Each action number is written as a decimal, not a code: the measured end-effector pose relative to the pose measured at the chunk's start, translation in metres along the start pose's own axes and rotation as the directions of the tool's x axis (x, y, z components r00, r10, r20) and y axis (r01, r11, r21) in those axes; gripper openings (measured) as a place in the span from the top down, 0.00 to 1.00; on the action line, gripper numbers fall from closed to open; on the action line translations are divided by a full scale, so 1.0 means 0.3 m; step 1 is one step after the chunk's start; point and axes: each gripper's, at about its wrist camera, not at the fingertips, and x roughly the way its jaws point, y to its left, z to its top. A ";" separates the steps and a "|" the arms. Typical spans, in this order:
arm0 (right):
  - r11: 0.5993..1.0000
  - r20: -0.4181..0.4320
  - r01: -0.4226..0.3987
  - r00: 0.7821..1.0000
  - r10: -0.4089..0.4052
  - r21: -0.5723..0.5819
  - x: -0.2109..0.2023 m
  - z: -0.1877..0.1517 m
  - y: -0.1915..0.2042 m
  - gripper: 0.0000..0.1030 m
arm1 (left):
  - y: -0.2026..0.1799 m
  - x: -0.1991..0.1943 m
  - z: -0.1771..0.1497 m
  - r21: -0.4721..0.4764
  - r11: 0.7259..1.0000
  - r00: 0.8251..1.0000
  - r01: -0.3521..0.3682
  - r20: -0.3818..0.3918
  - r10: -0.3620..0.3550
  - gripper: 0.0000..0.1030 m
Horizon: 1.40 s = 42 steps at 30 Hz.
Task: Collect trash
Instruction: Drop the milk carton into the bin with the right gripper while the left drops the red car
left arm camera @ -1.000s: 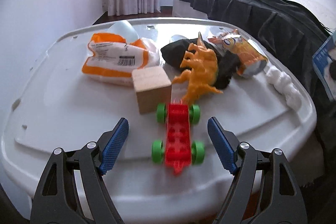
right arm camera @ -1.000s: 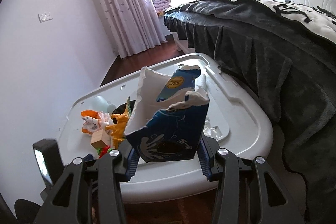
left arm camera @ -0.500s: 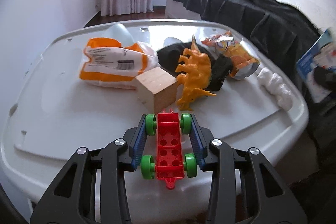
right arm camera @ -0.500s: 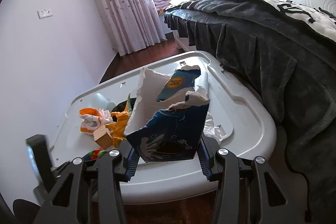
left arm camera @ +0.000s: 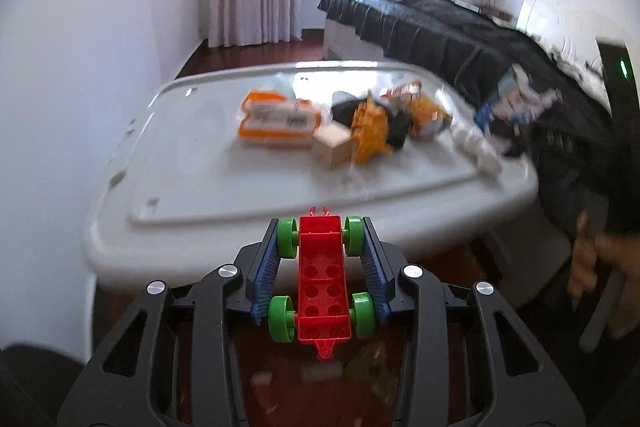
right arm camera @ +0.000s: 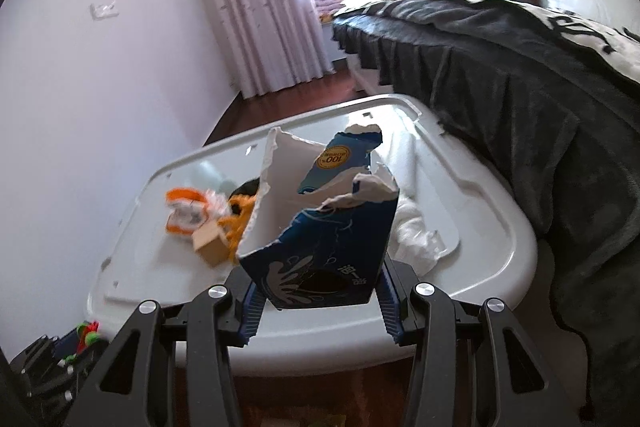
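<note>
The left gripper has just clenched its jaws on the toy car and lifted it off the tabletop; at three o'clock, the right gripper grasps the torn carton.

Through my left camera the clutter on the white lid is smeared by motion: the orange packet, the wooden block and the yellow dinosaur have no clean edges. My own hand blurs at the right edge. In my right view the torn blue carton hides much of that pile.
</note>
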 end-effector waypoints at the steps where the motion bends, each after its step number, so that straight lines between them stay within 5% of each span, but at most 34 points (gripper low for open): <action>1: 1.000 -0.006 -0.003 1.000 0.003 -0.014 -0.005 -0.010 0.007 0.54 | -0.004 -0.016 -0.034 0.012 1.000 1.000 -0.018 -0.019 0.019 0.63; 6: 0.997 -0.064 -0.037 0.997 0.033 -0.071 -0.038 -0.101 0.045 0.54 | 0.008 -0.020 -0.173 -0.009 1.000 0.992 -0.021 -0.127 0.020 0.63; 17: 0.985 -0.299 -0.033 0.954 -0.020 -0.172 -0.056 -0.421 0.165 0.54 | 0.077 0.136 -0.316 -0.077 0.993 0.935 -0.094 -0.349 0.062 0.63; 32: 0.974 -0.353 -0.016 0.933 -0.066 -0.224 -0.002 -0.450 0.195 0.52 | 0.104 0.148 -0.327 -0.104 0.989 0.929 -0.104 -0.365 0.059 0.63; 33: 0.976 -0.359 -0.012 0.931 -0.069 -0.219 0.004 -0.448 0.193 0.50 | 0.103 0.149 -0.326 -0.106 0.988 0.928 -0.110 -0.367 0.064 0.61; 34: 0.977 -0.362 -0.006 0.929 -0.074 -0.215 0.007 -0.447 0.191 0.38 | 0.103 0.153 -0.328 -0.106 0.987 0.923 -0.120 -0.378 0.072 0.44; 36: 0.980 -0.335 0.013 0.939 -0.080 -0.197 -0.004 -0.434 0.179 0.33 | 0.110 0.159 -0.329 -0.112 0.981 0.913 -0.157 -0.394 0.101 0.21; 42: 0.995 -0.258 0.031 0.965 -0.054 -0.093 -0.049 -0.366 0.118 0.33 | 0.120 0.159 -0.330 -0.128 0.979 0.914 -0.156 -0.394 0.095 0.21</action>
